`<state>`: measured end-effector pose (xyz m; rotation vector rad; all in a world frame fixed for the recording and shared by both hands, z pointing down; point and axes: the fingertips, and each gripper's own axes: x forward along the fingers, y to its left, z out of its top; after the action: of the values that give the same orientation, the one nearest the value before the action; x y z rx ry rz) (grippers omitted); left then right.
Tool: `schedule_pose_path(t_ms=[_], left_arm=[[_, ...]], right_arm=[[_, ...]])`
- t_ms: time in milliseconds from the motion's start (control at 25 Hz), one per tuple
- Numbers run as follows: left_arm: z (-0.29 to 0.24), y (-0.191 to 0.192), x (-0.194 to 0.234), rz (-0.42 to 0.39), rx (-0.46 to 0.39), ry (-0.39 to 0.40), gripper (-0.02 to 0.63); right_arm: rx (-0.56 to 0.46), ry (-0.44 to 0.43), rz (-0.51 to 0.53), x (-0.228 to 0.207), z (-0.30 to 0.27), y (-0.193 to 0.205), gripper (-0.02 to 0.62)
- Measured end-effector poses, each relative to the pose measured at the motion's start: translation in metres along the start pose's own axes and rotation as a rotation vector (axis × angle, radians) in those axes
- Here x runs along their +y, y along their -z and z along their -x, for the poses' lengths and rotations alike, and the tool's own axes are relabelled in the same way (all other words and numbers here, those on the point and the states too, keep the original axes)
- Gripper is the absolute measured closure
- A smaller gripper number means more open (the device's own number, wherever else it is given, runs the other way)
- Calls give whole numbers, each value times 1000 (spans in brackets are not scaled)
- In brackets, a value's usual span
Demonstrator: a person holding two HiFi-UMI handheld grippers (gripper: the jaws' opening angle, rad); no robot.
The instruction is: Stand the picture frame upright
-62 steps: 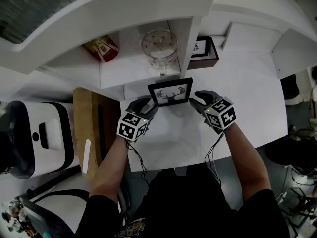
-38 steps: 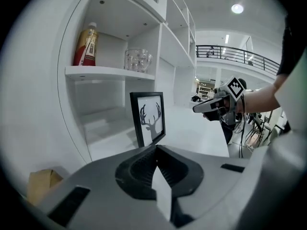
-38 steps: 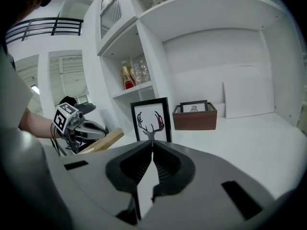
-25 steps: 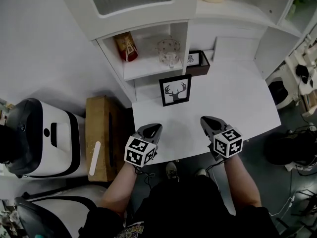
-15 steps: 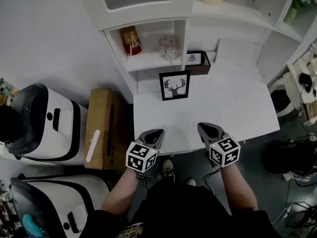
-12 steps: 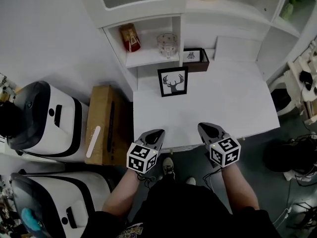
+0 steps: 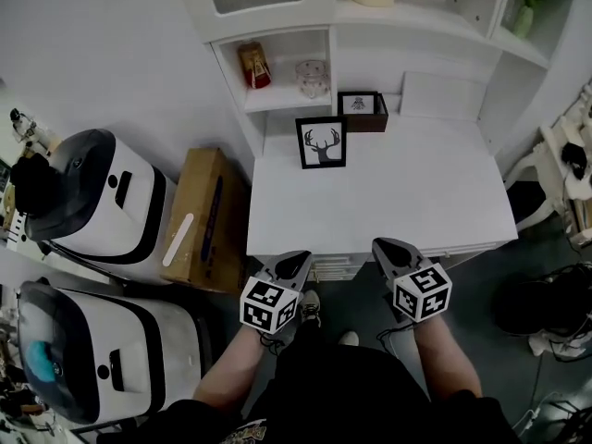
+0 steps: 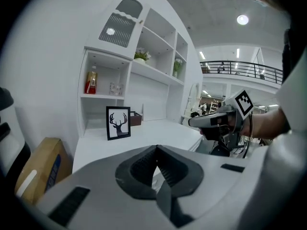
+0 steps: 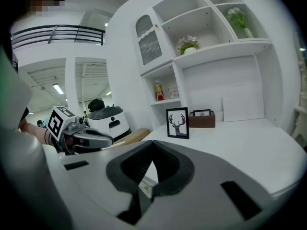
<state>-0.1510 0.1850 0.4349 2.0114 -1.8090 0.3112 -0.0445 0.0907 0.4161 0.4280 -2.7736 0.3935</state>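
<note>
A black picture frame [image 7: 322, 142] with a deer-antler print stands upright at the back left of the white desk [image 7: 416, 202]; it also shows as the frame [image 8: 118, 122] and the frame [image 9: 177, 123]. My left gripper [image 7: 294, 265] and right gripper [image 7: 388, 251] hover off the desk's near edge, far from the frame. Both are shut with nothing between the jaws. The left gripper [image 8: 156, 151] and the right gripper [image 9: 152, 145] each show their jaws meeting tip to tip.
White shelves [image 7: 277, 95] behind the desk hold a red packet [image 7: 253, 66] and a glass jar [image 7: 312, 79]. A brown box with a small framed card [image 7: 363, 109] sits beside the frame. A cardboard box [image 7: 208, 215] and two white machines [image 7: 102, 197] stand left of the desk.
Both grippers have drawn back from over the desk to beyond its near edge. The view has pulled away, so the frame looks smaller and farther off. The frame stays standing.
</note>
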Motion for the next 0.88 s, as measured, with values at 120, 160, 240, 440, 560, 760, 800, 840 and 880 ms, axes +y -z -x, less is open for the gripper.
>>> schedule_pose_path(t_ms=[120, 160, 240, 440, 560, 760, 800, 840, 880], left_arm=[[8, 5, -18, 3, -12, -11, 600], [11, 7, -22, 6, -14, -14, 600], [15, 11, -30, 16, -12, -19, 600], [26, 21, -45, 47, -12, -21, 600], [28, 23, -54, 55, -24, -21, 600], [28, 26, -63, 56, -44, -39, 600], [28, 28, -65, 56, -44, -40, 601], [27, 29, -66, 58, -43, -39, 600], [27, 30, -68, 60, -43, -38, 600]], right_arm=[[-6, -14, 5, 7, 15, 7, 592], [-6, -18, 9, 10, 19, 9, 592], [-5, -24, 22, 15, 25, 13, 592], [-9, -48, 49, 32, 36, 20, 592], [-4, -62, 56, 37, 41, 26, 592], [6, -77, 64, 41, 49, 33, 592], [8, -78, 66, 41, 50, 34, 592], [10, -79, 68, 41, 52, 35, 592], [11, -80, 70, 41, 53, 35, 592]])
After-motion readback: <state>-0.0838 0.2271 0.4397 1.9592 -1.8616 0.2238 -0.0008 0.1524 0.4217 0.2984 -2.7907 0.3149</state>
